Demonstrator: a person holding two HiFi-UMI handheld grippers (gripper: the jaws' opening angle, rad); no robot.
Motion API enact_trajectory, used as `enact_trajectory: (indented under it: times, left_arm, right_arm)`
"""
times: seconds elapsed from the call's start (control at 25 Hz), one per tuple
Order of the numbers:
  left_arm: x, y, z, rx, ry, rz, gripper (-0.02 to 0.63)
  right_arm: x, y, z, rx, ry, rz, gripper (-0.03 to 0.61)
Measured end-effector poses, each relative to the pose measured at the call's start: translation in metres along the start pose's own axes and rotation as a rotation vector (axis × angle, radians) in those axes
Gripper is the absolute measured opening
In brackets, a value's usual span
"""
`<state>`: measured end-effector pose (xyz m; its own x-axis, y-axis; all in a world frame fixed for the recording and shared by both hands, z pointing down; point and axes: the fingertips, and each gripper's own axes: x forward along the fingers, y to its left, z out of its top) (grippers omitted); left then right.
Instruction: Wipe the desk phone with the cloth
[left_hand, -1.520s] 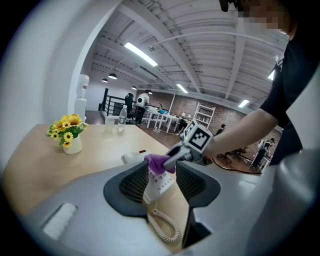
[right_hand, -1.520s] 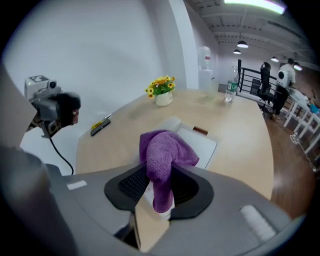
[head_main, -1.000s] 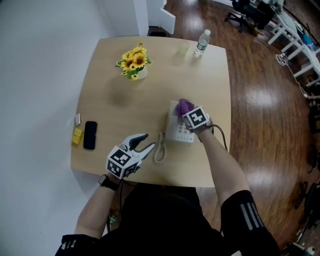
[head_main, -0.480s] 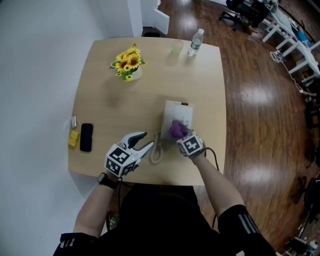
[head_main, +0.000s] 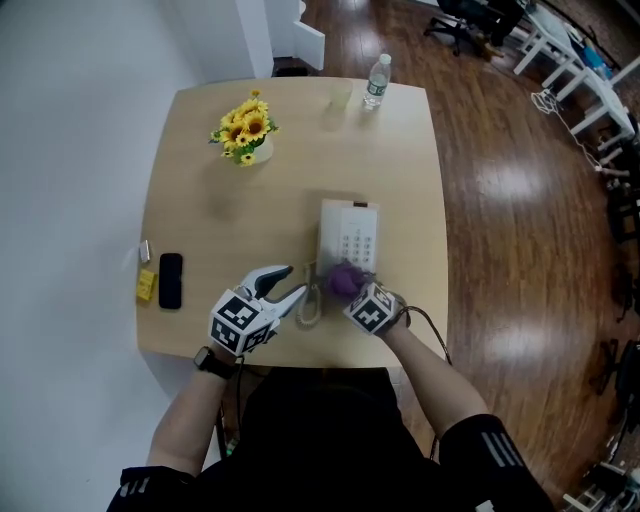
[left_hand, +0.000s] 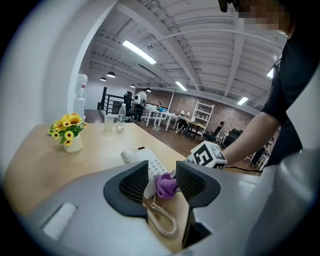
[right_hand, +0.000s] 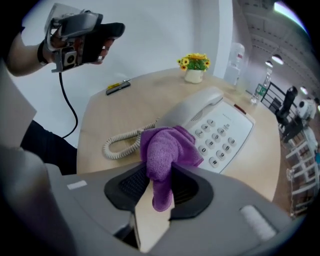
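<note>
On a pale wooden table (head_main: 200, 190) over dark plank flooring (head_main: 520, 200), right tongs (right_hand: 160, 182) pinch the purple cloth (right_hand: 167, 147); left tongs (head_main: 295, 281) gape.

**What the views keep back**

In the head view, the purple cloth (head_main: 344, 279) and the right gripper (head_main: 350, 290) cover the near end of the phone (head_main: 349, 235), so their contact there cannot be made out. In the right gripper view, the purple cloth's lower fold disappears between the closed jaws. In the left gripper view, the left gripper (left_hand: 161, 184) blocks the phone's near edge and part of the cord (left_hand: 162, 220). A yellow item (head_main: 147, 285) and a small pale one (head_main: 145, 250) at the table's (head_main: 200, 200) left edge are too small to identify.
</note>
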<state>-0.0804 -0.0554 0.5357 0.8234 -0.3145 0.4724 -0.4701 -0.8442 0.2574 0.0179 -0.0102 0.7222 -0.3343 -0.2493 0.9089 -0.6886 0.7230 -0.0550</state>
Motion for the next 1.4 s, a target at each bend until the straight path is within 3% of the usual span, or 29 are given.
enact_trajectory:
  times: [0.2,0.32,1.04,1.16,1.4]
  left_arm:
    - [0.000,-0.005,-0.004,0.006,0.010,-0.002,0.167]
    - [0.003,-0.010,-0.003,0.010,0.014,-0.005,0.167]
    - [0.032,-0.040,0.005,0.026,0.036,-0.051,0.167]
    - [0.033,-0.042,0.010,0.030,0.027,-0.050,0.167]
    - [0.027,-0.038,0.016,0.035,0.011,-0.033,0.167]
  right_arm:
    - [0.002,-0.006,0.008,-0.198,0.033,-0.052,0.129]
    - [0.006,-0.013,0.000,-0.203,0.059,-0.054,0.129]
    - [-0.040,-0.071,-0.079,0.114,0.055,-0.143,0.129]
    - [-0.058,-0.075,-0.088,0.233,-0.014,-0.131,0.129]
    - [-0.117,-0.071,-0.071,0.486,-0.308,-0.035,0.129]
